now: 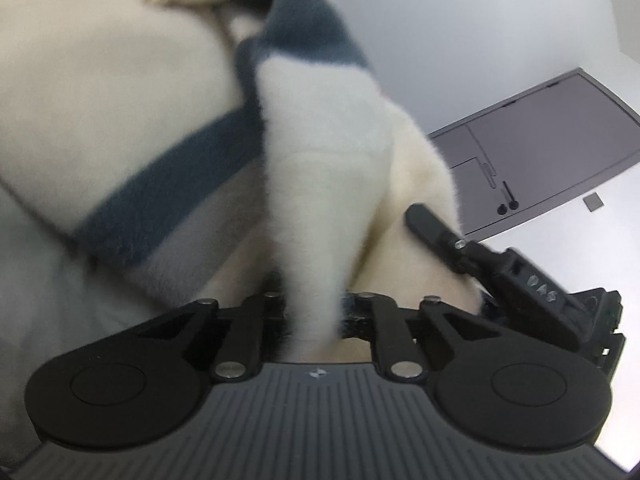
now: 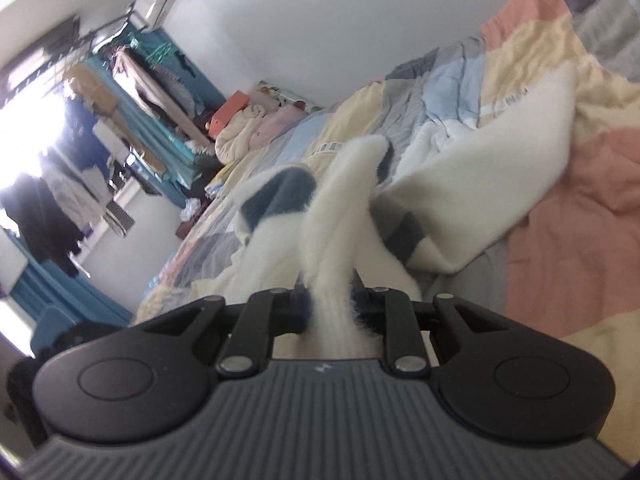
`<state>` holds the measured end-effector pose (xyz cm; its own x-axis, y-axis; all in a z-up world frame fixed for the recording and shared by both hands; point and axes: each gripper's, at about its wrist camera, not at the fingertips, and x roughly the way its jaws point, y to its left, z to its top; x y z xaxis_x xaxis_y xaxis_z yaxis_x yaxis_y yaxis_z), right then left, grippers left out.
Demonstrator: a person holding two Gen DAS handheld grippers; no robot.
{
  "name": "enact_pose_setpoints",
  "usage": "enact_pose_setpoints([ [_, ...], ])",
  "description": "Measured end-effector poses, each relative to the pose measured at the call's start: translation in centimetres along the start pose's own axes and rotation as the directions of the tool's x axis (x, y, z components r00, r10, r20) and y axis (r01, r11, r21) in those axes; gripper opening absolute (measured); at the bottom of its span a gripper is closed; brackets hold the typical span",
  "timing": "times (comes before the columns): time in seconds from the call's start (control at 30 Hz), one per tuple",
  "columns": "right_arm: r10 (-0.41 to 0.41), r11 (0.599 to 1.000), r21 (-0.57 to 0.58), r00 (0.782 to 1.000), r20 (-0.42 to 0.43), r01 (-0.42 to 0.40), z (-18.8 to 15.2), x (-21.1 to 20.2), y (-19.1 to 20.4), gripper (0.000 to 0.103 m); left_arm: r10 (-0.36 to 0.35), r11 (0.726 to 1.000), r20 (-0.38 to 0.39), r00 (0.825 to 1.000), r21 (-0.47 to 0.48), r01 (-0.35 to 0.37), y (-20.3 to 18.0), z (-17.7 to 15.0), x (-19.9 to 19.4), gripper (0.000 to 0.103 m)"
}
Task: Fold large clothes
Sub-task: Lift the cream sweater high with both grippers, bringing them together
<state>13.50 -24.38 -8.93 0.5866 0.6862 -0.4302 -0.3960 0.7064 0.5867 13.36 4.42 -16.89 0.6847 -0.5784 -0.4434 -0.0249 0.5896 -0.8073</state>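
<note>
The left gripper (image 1: 312,312) is clamped on a bunched ridge of the fluffy cream knit garment with dark blue stripes (image 1: 120,120), the fabric rising out from between its jaws. The right gripper (image 2: 330,308) is likewise closed on a pinched fold of the same garment (image 2: 480,184), and its black fingers (image 1: 436,232) also show at the right of the left wrist view, pressed against the cream fabric. Beyond the claws, the garment hangs partly lifted, its far part draped on the patchwork quilt of pink, yellow and pale blue panels (image 2: 568,264) covering the bed. To fold well, both grips should probably hold firm and travel together at equal height, keeping the held edge taut. Uneven pulling risks a skewed crease, and the thick pile may slip.
</note>
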Motion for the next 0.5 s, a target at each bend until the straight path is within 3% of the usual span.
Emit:
enact_pose_setpoints([
  [0.07,0.004,0.999,-0.043,1.000,0.003,-0.004,0.2,0.0,0.3,0.026,-0.021,0.999,0.051,0.998,0.027,0.019,-0.6,0.7,-1.3,0.010],
  [0.13,-0.004,1.000,-0.027,1.000,0.018,0.004,0.8,0.0,-0.3,0.038,-0.044,0.999,0.103,0.994,0.033,0.041,-1.1,1.5,-2.8,0.009],
  [0.2,0.003,1.000,0.008,1.000,0.031,-0.004,1.0,-0.3,-0.9,0.066,-0.086,0.996,0.149,0.985,0.022,0.083,-1.3,2.7,-4.0,0.009],
  [0.27,0.031,0.999,0.034,0.998,0.060,-0.033,1.2,-1.1,-1.4,0.076,-0.108,0.994,0.200,0.974,0.026,0.105,-1.6,4.2,-5.3,0.009],
  [0.43,0.110,0.983,0.130,0.981,0.162,-0.131,2.1,-3.4,-3.0,0.076,-0.121,0.992,0.328,0.937,0.017,0.122,-1.2,8.4,-8.4,0.008],
  [0.5,0.095,0.980,0.156,0.982,0.165,-0.121,2.1,-3.4,-3.4,0.077,-0.095,0.995,0.361,0.928,-0.002,0.103,-0.6,10.2,-8.9,0.008],
])
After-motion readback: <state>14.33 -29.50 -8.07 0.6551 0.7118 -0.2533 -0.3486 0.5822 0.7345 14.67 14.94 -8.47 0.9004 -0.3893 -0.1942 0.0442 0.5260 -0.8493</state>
